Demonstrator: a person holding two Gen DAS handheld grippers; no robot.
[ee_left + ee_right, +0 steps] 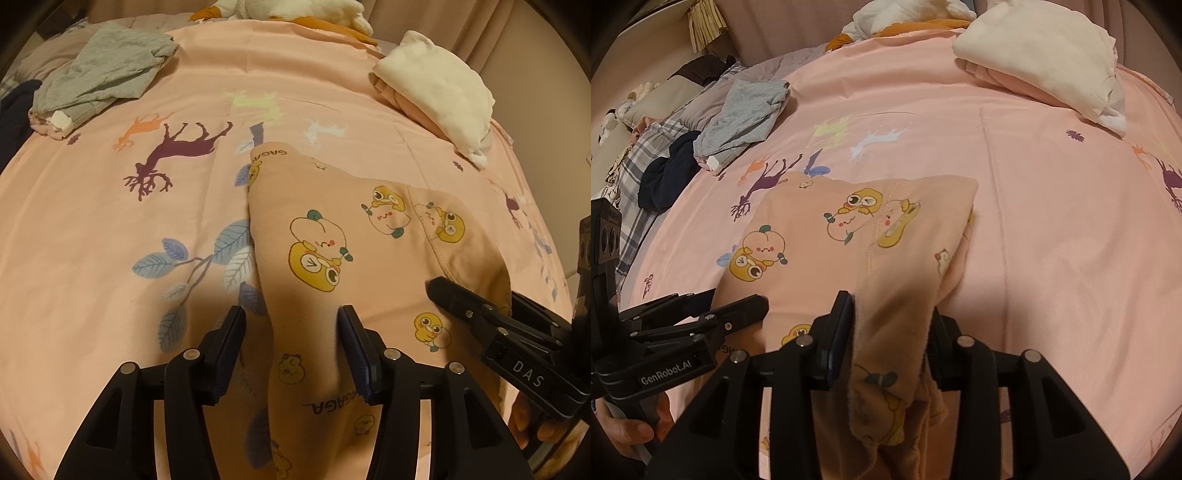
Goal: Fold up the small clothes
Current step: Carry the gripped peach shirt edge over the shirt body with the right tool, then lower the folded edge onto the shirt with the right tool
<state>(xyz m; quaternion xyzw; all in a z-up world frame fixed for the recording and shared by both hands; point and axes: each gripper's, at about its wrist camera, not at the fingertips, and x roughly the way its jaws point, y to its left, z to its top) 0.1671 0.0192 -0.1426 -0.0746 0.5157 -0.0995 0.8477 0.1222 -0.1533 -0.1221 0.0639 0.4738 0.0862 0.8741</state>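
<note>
- Your left tool sits wide apart, one finger on either side of the left edge of the peach cartoon-print garment; its pads are not pinching the cloth.
- Your right tool has a raised fold of that garment between its fingers, with the cloth draping down between them; you cannot tell for sure whether the pads press the cloth.
- The garment lies spread near the middle of the pink animal-print bed sheet, its far part flat and its near right part lifted.
- A grey garment lies crumpled at the far left of the bed.
- A cream and pink folded pile rests at the far right, well apart from the peach garment.
</note>
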